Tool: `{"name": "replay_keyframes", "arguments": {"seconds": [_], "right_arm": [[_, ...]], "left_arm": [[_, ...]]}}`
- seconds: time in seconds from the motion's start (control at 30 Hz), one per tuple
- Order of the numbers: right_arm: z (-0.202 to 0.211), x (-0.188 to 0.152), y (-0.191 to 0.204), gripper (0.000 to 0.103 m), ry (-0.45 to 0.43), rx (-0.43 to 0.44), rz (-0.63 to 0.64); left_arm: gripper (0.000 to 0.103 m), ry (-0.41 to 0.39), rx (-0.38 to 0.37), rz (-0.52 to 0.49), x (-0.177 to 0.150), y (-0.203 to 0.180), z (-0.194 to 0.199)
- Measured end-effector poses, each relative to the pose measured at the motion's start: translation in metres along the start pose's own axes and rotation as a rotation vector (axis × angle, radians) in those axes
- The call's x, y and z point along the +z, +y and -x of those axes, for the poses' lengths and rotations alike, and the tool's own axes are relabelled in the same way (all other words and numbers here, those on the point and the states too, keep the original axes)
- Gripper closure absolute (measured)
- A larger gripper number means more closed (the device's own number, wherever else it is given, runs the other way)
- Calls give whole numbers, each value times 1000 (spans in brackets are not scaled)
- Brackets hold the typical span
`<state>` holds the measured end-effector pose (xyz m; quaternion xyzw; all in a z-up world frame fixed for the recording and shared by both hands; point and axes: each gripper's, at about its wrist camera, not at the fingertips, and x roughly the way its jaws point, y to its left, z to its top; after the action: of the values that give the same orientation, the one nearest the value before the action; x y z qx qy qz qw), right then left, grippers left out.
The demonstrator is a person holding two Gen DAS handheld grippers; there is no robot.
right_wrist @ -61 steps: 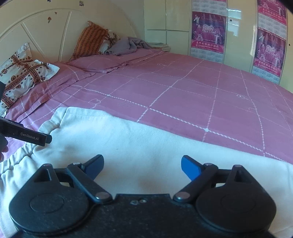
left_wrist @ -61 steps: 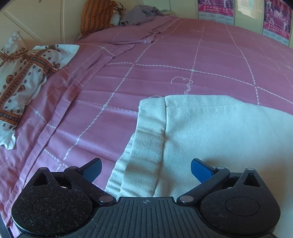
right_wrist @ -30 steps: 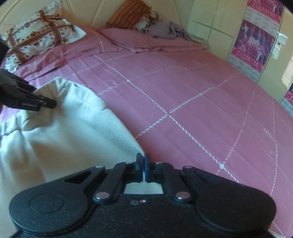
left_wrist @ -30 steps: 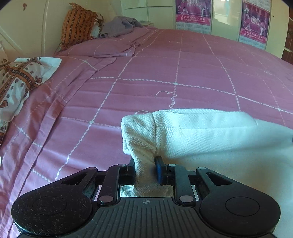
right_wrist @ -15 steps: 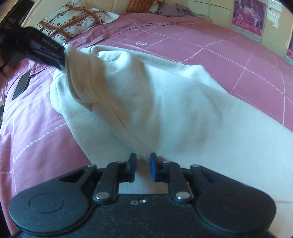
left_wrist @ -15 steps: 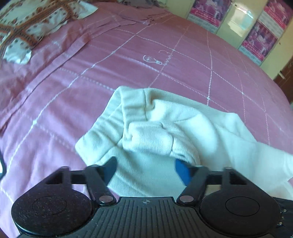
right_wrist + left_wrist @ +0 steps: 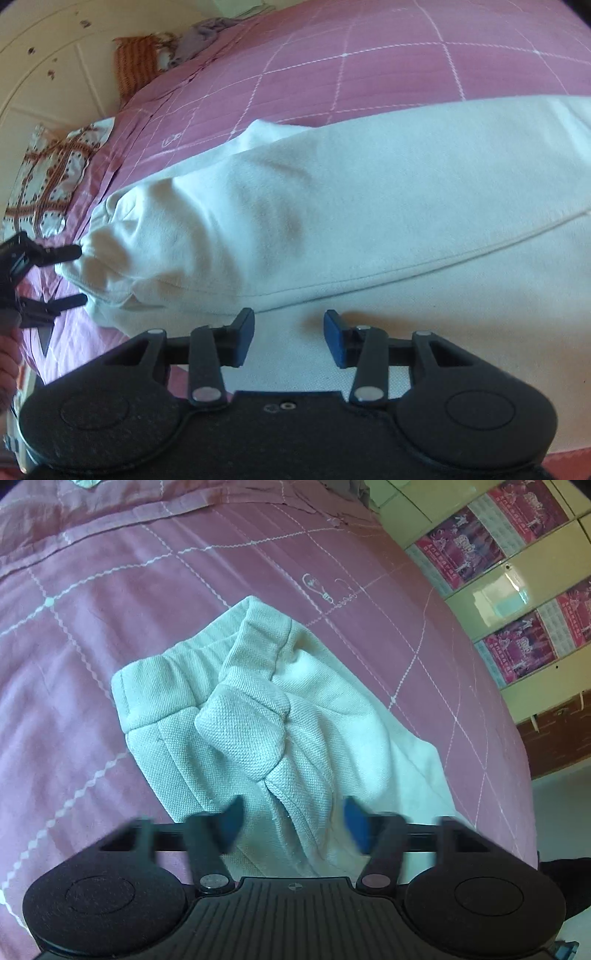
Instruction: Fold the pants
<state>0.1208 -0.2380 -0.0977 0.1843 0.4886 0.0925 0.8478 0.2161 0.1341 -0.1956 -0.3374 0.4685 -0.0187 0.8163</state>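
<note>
On pink bedspread, cream pants, left gripper jaws closing, right gripper jaws opening, neither gripping.

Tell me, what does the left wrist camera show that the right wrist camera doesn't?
Only the left wrist view: purple posters on cupboard doors, and the bunched waistband up close.

Only the right wrist view: a patterned pillow, an orange cushion, the headboard, and the right tongs, opening just above the cloth.

Both: the cream pants, the pink bedspread, and the left tongs, closing with cloth between them.
</note>
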Motion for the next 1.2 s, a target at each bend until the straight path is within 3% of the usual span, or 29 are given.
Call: {"name": "replay_keyframes", "arguments": {"seconds": [0.03,0.23,0.3,0.33,0.43,0.53,0.63,0.77,0.87,0.9,0.97,1.03,1.07,1.1,1.2], "right_arm": [[1,2,-5,62,-10,0,-40],[-15,14,-33,67,-106,-31,-290],[-21,15,-35,93,-113,-60,-307],[-19,14,-32,94,-122,-57,-307],[18,12,4,95,-207,-4,-193],[46,4,39,95,-227,56,-46],[25,-11,50,95,-154,-18,81],[-20,-24,38,95,-13,-105,56],[-13,-27,49,86,-16,-90,62],[-11,-27,48,80,-9,-93,63],[-4,-23,47,78,-23,-106,61],[11,-27,36,72,-53,-99,45],[19,-28,29,63,-64,-95,31],[28,-28,20,53,-79,-99,17],[49,-30,-11,47,-123,-122,-39]], "left_arm": [[93,6,3,14,0,2,-4],[94,-49,31,-53,7,-10,-3],[94,-76,14,-67,18,-12,7],[94,-98,4,-79,26,-14,15],[94,-161,-26,-119,54,-11,42],[94,-124,24,-138,59,5,40],[94,-30,103,-113,29,38,11],[93,-56,99,-100,16,49,4],[93,-59,147,-127,17,33,12],[92,-86,179,-169,11,23,19],[89,-150,202,-244,-2,7,38],[65,-186,165,-292,-17,-5,54],[59,-188,151,-320,-25,-15,59],[54,-182,144,-350,-33,-25,60],[54,-134,99,-428,-58,-57,49]]}}
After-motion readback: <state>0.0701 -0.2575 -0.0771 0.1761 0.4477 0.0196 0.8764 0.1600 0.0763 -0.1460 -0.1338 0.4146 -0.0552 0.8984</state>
